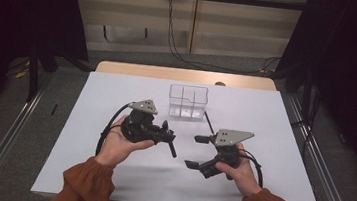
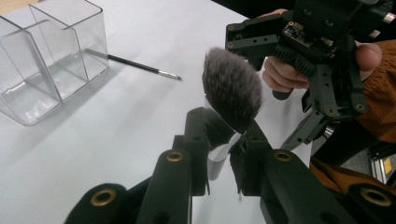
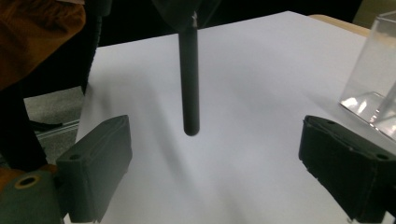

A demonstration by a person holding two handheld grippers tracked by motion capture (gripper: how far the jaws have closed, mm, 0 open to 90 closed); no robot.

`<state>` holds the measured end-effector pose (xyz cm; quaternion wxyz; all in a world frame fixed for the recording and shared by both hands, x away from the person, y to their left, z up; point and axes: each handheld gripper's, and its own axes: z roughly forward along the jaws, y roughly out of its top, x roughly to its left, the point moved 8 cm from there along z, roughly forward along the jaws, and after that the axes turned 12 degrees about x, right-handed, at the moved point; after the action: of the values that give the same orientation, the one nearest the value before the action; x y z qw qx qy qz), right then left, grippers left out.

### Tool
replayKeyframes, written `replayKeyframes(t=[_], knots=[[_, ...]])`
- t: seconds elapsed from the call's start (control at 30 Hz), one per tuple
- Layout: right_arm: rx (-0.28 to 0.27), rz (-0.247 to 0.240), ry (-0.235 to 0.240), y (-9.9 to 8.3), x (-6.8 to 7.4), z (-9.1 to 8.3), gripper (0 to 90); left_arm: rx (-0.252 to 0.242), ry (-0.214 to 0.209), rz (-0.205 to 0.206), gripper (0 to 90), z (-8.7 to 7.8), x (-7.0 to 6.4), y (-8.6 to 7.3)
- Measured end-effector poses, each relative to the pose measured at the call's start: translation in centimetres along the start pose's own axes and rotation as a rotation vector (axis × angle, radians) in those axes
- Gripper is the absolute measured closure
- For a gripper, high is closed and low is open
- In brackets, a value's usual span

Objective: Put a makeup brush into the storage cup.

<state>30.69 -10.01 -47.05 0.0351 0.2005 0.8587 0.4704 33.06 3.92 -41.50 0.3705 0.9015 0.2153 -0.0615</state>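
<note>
Left gripper (image 2: 223, 147): jaws clamped on brush (image 2: 231, 91) at its ferrule, bristles up in the left gripper view, dark handle (image 3: 189, 79) hanging clear above tabletop (image 1: 117, 89). Right gripper (image 1: 197, 152): jaws spread wide, empty, just beside handle's tip. Beyond: clear organizer (image 1: 188, 101) near far edge, thin brush (image 2: 142, 67) lying beside it.

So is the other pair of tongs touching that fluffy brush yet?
Apart. In the right gripper view, the brush handle hangs between the open right tongs with bare table on both sides.
</note>
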Motion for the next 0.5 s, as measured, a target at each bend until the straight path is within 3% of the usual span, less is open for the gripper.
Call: replayKeyframes(t=[0.17,0.5], knots=[[-0.008,0.000,0.029,0.9,0.3,0.8,7.9,0.006,-0.005,-0.003,78.1,0.2,0.0,-0.1],[0.033,-0.008,0.028,1.9,0.6,2.4,9.5,-0.002,-0.008,-0.027,78.2,0.4,0.2,-0.4]])
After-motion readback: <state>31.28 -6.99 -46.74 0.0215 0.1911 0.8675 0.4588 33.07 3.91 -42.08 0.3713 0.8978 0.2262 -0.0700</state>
